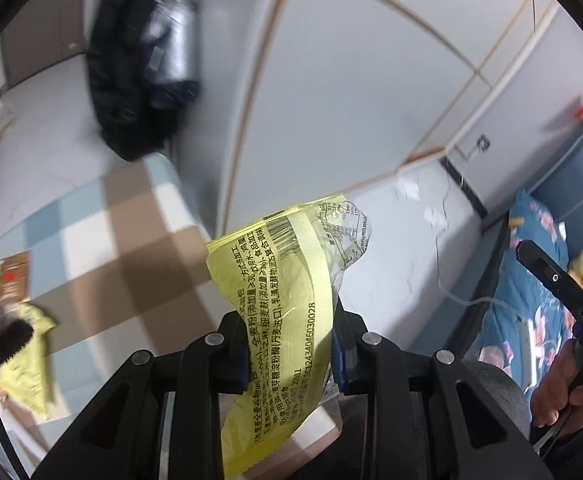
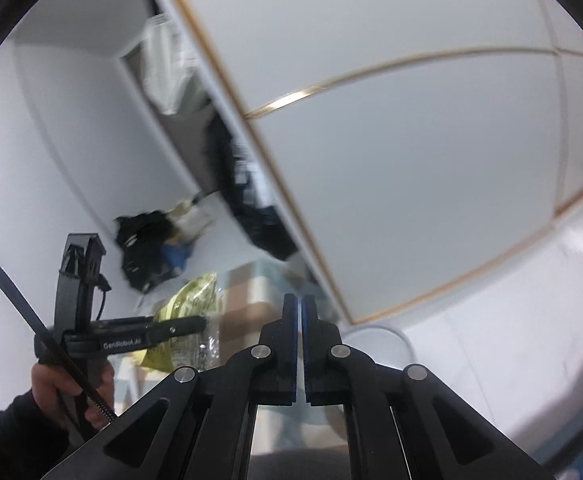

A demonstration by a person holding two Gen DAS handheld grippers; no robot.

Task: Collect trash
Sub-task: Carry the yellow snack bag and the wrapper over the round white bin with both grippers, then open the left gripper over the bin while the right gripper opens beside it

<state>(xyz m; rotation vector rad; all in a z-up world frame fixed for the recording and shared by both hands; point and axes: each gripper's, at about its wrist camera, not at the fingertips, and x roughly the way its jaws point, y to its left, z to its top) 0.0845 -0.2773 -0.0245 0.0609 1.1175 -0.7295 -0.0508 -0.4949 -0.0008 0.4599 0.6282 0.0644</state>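
Left gripper (image 1: 291,354) is clamped on the yellow wrapper (image 1: 279,320), held aloft over the checked mat (image 1: 131,216); right gripper (image 2: 300,344) fingers together, empty; recommend keeping the clamp firm until over the white bin (image 2: 387,344), another wrapper (image 1: 27,364) remaining far left.

Both wrist views look along their fingers, sharing the checkered mat (image 1: 123,216) and cabinet doors (image 2: 431,160)

Crumpled yellow wrapper (image 1: 287,320), pinched upright
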